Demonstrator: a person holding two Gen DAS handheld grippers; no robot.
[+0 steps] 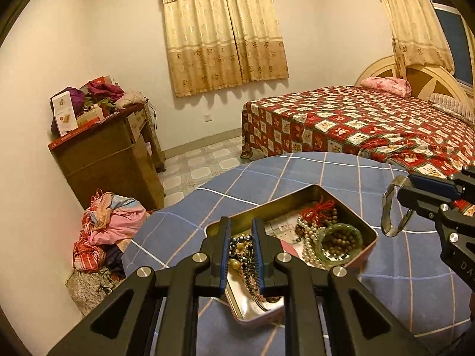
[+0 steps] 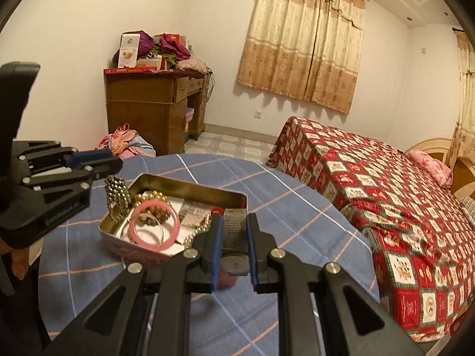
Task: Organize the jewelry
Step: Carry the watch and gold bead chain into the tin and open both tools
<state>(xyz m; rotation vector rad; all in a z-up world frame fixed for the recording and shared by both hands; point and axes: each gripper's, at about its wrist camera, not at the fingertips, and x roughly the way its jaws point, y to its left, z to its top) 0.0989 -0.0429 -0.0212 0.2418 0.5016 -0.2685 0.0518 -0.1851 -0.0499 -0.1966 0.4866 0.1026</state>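
Our left tool point(image 1: 241, 255) pinched limp, slippery beads point(image 2: 115, 191); our right tool point(image 2: 234, 249) pinched a stiff mesh band point(image 2: 234, 231) at its end.

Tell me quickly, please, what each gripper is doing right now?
Left gripper: shut on a dark beaded bracelet, lifted above the tin.
Right gripper: shut on a metal mesh watch band.

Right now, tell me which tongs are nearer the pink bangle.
Left. Left tongs hover beside the pink bangle at one end of the tin; right tongs are by the opposite end.
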